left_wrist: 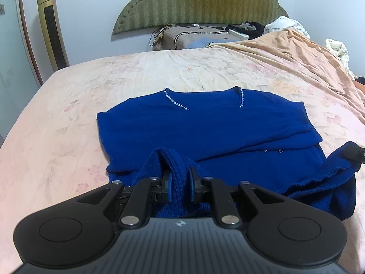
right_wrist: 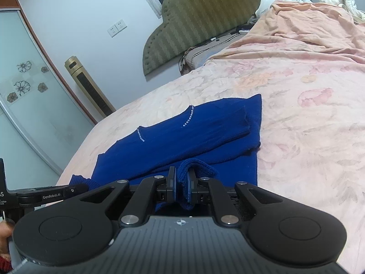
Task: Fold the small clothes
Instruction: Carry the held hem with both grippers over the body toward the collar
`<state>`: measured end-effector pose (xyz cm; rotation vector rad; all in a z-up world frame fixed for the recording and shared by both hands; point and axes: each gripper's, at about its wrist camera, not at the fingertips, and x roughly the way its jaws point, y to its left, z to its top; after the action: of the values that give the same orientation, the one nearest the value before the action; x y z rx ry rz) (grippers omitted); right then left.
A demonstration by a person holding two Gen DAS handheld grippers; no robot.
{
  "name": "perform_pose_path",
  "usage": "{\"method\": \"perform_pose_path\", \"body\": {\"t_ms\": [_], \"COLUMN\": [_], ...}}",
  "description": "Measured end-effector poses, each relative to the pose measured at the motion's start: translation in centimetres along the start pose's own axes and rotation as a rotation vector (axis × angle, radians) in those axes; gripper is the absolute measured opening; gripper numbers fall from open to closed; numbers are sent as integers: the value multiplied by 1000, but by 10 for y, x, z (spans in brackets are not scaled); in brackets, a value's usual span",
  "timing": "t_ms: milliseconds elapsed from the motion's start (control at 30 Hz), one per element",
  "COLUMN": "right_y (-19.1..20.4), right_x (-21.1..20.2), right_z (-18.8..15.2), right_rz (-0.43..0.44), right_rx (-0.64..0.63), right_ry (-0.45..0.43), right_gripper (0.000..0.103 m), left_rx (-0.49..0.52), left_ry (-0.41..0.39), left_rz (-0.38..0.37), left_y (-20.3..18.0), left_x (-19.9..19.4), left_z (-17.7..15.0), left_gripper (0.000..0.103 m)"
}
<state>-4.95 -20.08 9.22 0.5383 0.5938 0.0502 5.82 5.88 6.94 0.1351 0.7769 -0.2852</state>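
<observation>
A: From the left wrist view, we see the left gripper (left_wrist: 180, 178) nearly closed, its blue pads pinching a ribbed fold of the blue sweater (left_wrist: 205, 123); the pinched knit rises in a ridge between the jaws and runs back under the camera housing.

B: And the rest of the garment, taking that sweater as our landmark?

A: Its body lies flat on the pink floral bedspread (left_wrist: 68, 114), just beyond the claw; the neckline, trimmed with small shiny stones, sits at the far edge, towards the green headboard (left_wrist: 205, 4); one sleeve lies folded across the chest; to the right of the sweater, a lifted corner of knit is held by the right gripper (left_wrist: 354, 155), which shows only at the frame edge.

B: Now the right wrist view.

A: Here the right gripper (right_wrist: 181, 179) is likewise almost shut, clamped on a ribbed hem edge of the blue sweater (right_wrist: 182, 137); the cloth loops up between the pads; the body spreads away from the claw on the bedspread (right_wrist: 296, 114), neckline farthest off.

B: Anything left of the sweater?

A: The left gripper (right_wrist: 75, 188), with blue knit bunched at its tip; beyond the sweater stands a gold tower fan (right_wrist: 89, 86) beside the headboard (right_wrist: 194, 34).
</observation>
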Motion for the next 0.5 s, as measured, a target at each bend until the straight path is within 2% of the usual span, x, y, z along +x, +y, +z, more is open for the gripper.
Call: {"method": "perform_pose_path", "body": {"t_ms": [500], "right_y": [11], "right_x": [3], "right_z": [20], "right_rz": [-28], "right_rx": [-31], "right_ry": [-87], "right_gripper": [13], "left_rx": [-7], "left_ry": [-122], "left_rz": [40], "left_y": [2], "left_x": [-20], "left_z": [21], "left_gripper": [14]}}
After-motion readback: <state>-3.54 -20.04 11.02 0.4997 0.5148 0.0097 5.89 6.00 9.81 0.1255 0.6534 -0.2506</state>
